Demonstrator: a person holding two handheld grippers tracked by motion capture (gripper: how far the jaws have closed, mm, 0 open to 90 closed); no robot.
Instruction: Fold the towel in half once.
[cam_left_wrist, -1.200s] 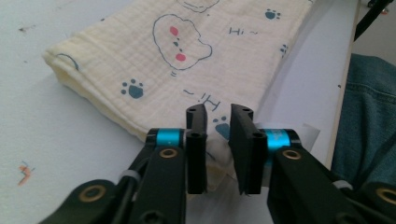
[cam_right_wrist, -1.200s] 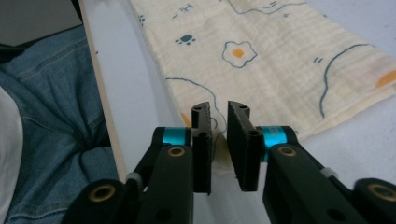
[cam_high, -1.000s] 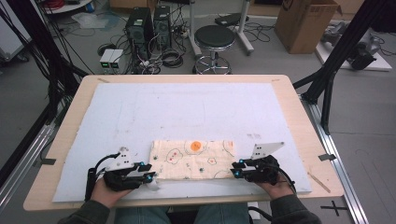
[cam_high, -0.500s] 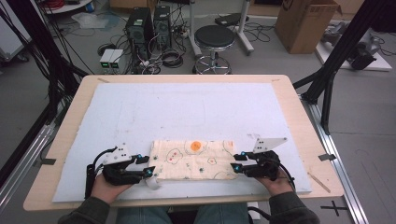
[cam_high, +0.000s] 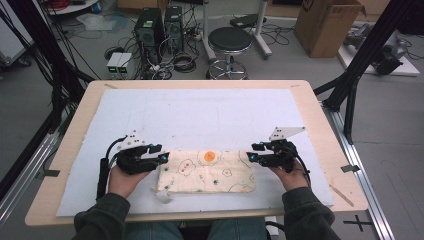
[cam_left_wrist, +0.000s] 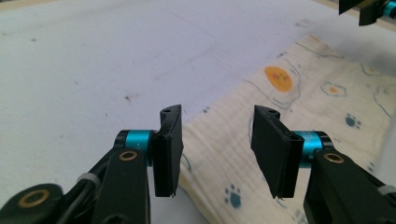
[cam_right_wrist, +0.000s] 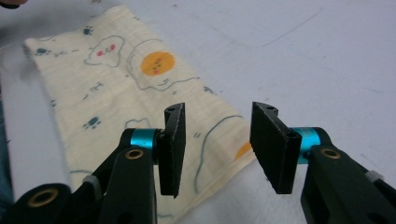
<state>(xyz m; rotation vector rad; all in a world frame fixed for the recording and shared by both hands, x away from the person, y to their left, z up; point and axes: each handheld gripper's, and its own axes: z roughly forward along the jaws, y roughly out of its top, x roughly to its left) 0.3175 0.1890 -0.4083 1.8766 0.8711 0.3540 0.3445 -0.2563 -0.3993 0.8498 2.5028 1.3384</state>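
A folded cream cloth (cam_high: 207, 171) printed with small cartoon figures and an orange spot lies flat on the white mat near the table's front edge. My left gripper (cam_high: 161, 153) hovers at the cloth's left end, open. Its jaws have just been opening, then eased in slightly. In the left gripper view the cloth (cam_left_wrist: 299, 102) lies below the left gripper (cam_left_wrist: 217, 114), with no pad touching it. My right gripper (cam_high: 253, 152) hovers at the right end, open, and its jaws have just been opening. In the right gripper view the cloth (cam_right_wrist: 116, 84) lies under the right gripper (cam_right_wrist: 217, 109), and nothing is pinched.
The white mat (cam_high: 210, 112) covers most of the wooden table (cam_high: 320, 115). A small white tag (cam_high: 164, 196) sticks out at the cloth's near left corner. Behind the table stand a stool (cam_high: 229, 42), computer cases (cam_high: 160, 25) and a cardboard box (cam_high: 325, 22).
Both grippers have moved away from the person along the cloth's short ends and lifted a little. Their jaws stand wider than before. The cloth has stayed flat in place.
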